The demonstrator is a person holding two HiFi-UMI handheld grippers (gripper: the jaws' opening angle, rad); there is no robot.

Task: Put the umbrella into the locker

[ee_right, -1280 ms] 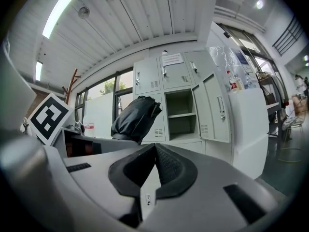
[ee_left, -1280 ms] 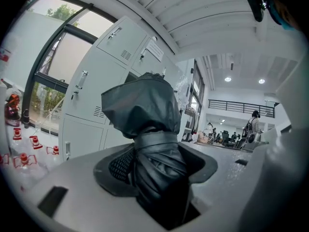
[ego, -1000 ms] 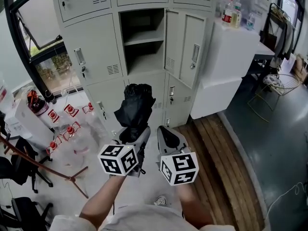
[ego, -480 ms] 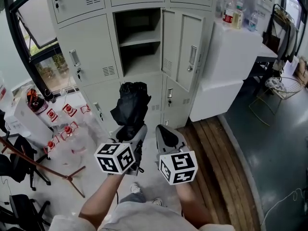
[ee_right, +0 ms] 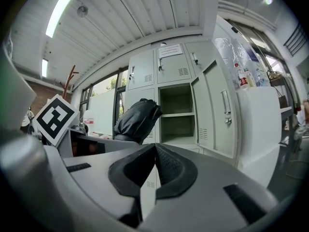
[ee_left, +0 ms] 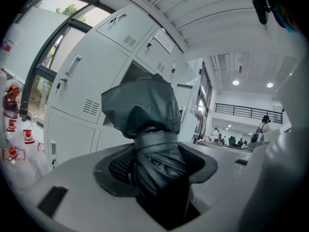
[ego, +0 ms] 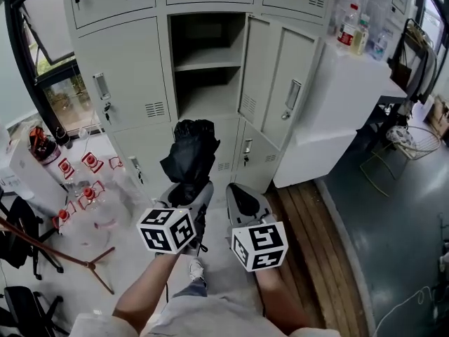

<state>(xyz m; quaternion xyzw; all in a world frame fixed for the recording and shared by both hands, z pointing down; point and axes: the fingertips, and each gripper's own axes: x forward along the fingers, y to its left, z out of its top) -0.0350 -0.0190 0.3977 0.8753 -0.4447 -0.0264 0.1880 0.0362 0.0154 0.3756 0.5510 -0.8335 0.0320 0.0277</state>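
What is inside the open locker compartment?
One shelf shows inside the open locker; nothing visible above or below it. Its dark upper back cannot be made out.

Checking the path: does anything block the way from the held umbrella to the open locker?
Nothing visible does. The umbrella, in the left gripper, faces the open locker; its door is swung aside to the right.

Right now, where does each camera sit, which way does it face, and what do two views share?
Head view: on the person's head, looking down at the open locker; both forearms, left tongs and right tongs show.
Left gripper view: on the left tongs, looking along jaws closed on the umbrella toward the lockers.
Right gripper view: on the right tongs, jaws together, empty, facing the open locker.
Shared: the umbrella appears in all three.
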